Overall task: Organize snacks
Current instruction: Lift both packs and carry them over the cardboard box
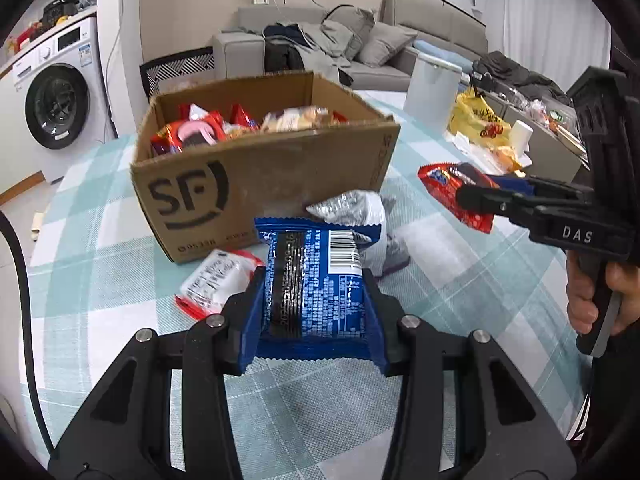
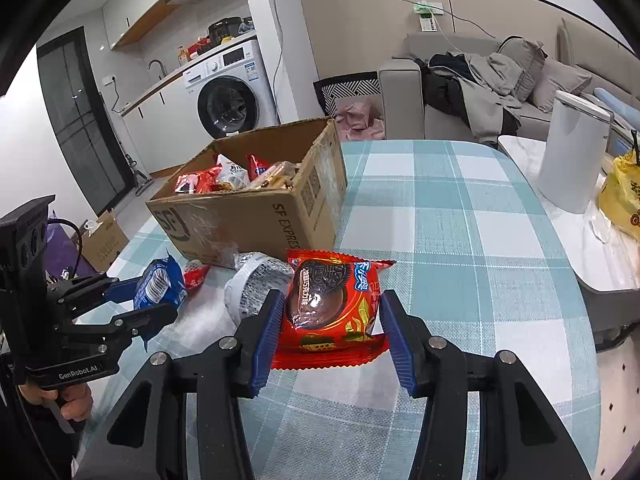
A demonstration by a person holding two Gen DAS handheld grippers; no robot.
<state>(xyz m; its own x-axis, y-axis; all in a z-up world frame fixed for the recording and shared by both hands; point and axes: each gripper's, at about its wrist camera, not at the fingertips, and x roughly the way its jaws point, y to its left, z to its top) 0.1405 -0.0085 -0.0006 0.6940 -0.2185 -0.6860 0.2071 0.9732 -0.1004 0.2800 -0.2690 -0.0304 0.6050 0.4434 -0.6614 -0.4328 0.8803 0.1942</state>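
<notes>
Through my left wrist camera, my left gripper has its jaws closed part-way on a blue snack packet, barcode side up, both blue pads pressing its sides; the packet is held clear of the checked bench; just past it a silver wrapper and a red-and-white packet lie on the cloth against the foot of the cardboard box; the box stands open and already holds a heap of red and pale snack packets; off to the right my right gripper is seen from the side, holding a red biscuit packet above the bench, with a hand wrapped round its grip.

Through my right wrist camera, the right gripper has its jaws narrowed on the red biscuit packet, chocolate sandwich biscuit picture facing up; the pads touch both sides of it; beyond it the silver wrapper lies on the bench near the box; at the left my left gripper holds the blue snack packet beside the box's near corner; a white container stands well apart at the right.
</notes>
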